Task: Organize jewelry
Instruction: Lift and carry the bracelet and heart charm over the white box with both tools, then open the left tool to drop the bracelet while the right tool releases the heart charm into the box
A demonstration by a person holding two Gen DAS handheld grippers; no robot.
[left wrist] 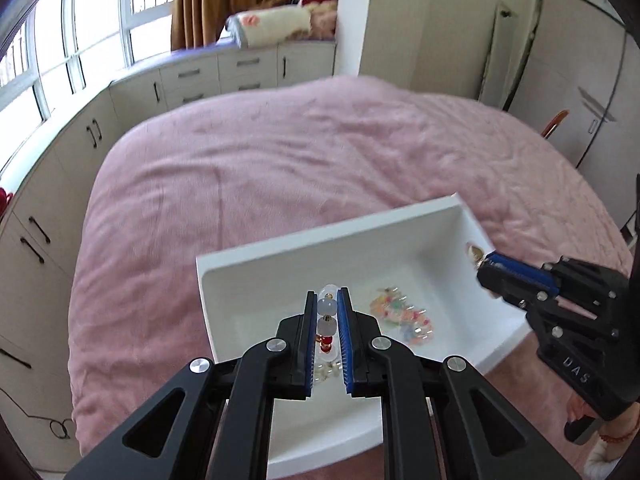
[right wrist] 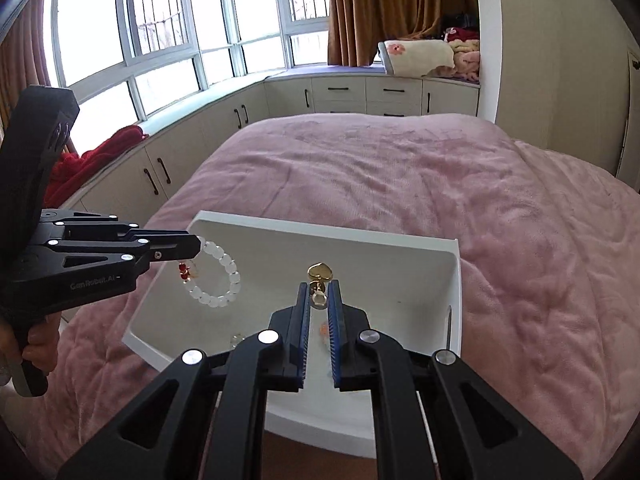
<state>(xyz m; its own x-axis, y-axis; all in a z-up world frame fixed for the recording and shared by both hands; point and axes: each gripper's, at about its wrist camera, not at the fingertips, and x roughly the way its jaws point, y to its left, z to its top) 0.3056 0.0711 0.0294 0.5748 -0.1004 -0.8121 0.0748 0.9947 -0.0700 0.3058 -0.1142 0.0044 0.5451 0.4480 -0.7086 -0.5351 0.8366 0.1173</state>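
Observation:
A white open box (left wrist: 280,256) (right wrist: 320,226) lies on the pink bed. My left gripper (left wrist: 327,294) (right wrist: 198,245) is shut on a bracelet of milky white beads (left wrist: 326,307) (right wrist: 224,276) with a few red beads, and holds it above the box's left part. My right gripper (right wrist: 319,286) (left wrist: 482,261) is shut on a small gold heart charm (right wrist: 319,272) (left wrist: 474,250) with a silvery ring below it, over the box's right side. A colourful bead piece (left wrist: 402,316) rests on the box floor.
The pink quilted bed (left wrist: 280,160) (right wrist: 440,184) fills the middle. Cream cabinets with black handles (left wrist: 188,80) (right wrist: 360,96) run under the windows. A red cloth (right wrist: 100,152) lies on the window seat, folded bedding (right wrist: 420,56) at the far corner. A hand (right wrist: 38,344) grips the left handle.

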